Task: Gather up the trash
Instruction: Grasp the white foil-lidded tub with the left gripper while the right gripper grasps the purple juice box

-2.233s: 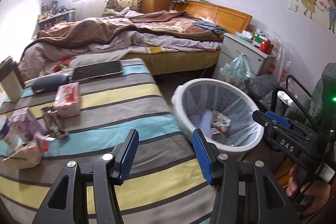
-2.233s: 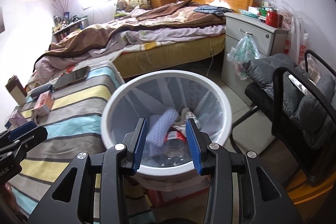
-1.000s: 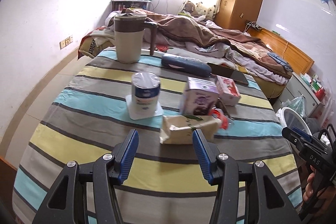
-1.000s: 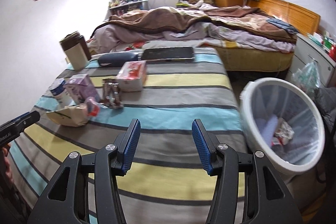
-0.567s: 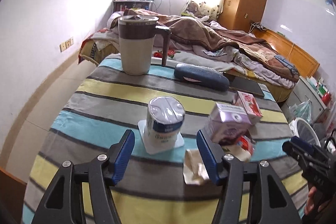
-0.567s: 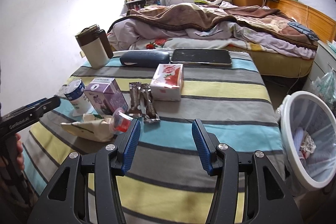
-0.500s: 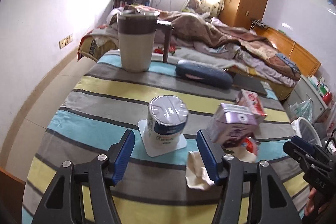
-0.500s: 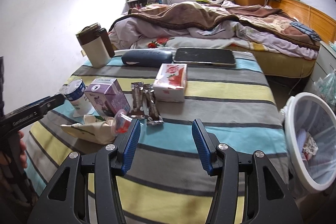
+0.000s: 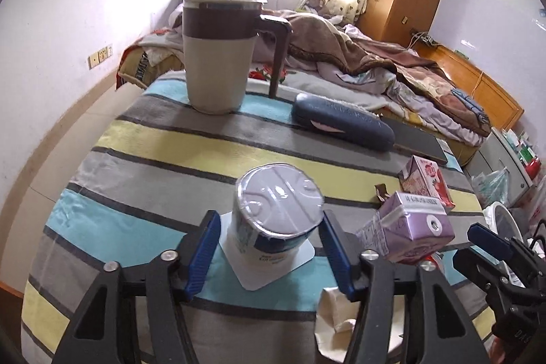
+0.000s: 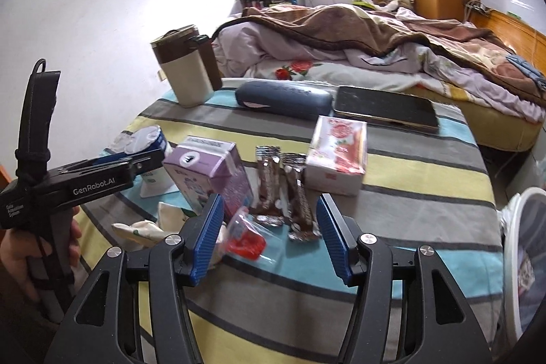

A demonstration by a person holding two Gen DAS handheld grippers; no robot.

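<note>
My left gripper [image 9: 268, 253] is open with its blue pads on either side of a white and blue yogurt cup [image 9: 273, 220] that stands on a white card; the pads are not touching it. The cup also shows in the right wrist view [image 10: 150, 142]. My right gripper [image 10: 269, 232] is open above a red and clear wrapper [image 10: 245, 239] and brown snack wrappers [image 10: 283, 190]. A purple carton [image 10: 211, 173], a crumpled cream paper bag [image 10: 150, 227] and a pink and white box [image 10: 338, 156] lie close by. The white trash bin [image 10: 518, 248] stands off the table's right edge.
A beige and brown jug [image 9: 218, 50], a dark blue glasses case [image 9: 341, 121] and a black tablet [image 10: 385, 108] sit at the far side of the striped tablecloth [image 9: 163, 159]. A bed [image 10: 375, 40] lies beyond. A nightstand [image 9: 505, 166] stands at the right.
Both grippers turned from the bin to the table. My left gripper moved forward until the yogurt cup stood between its pads. My right gripper moved closer to the wrappers.
</note>
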